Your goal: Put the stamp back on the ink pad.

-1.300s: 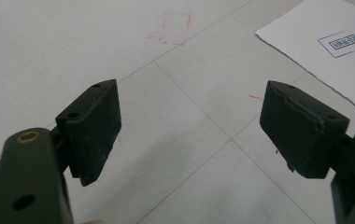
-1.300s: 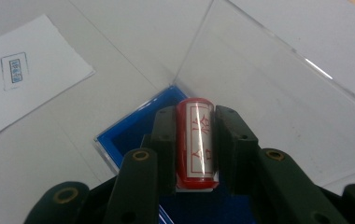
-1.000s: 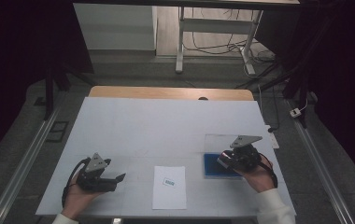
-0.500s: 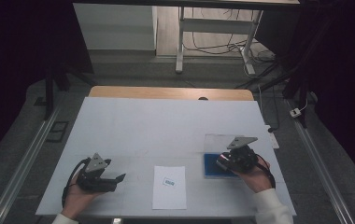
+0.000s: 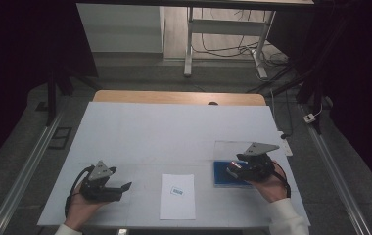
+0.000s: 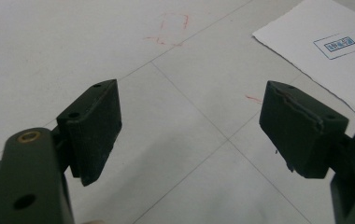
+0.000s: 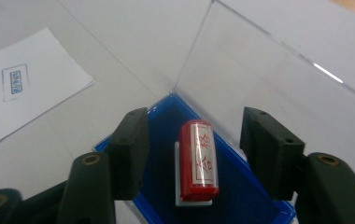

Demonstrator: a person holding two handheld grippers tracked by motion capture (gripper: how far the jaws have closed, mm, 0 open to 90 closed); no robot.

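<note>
The red stamp [image 7: 199, 161] with red characters on its silver label stands on the blue ink pad [image 7: 166, 182] between the right gripper [image 7: 199, 149], whose fingers have just opened off it. The left gripper [image 5: 106, 184] rests low over the desk [image 5: 174, 127], fingers apart, empty, beside the stamped paper [image 5: 177, 196].
</note>
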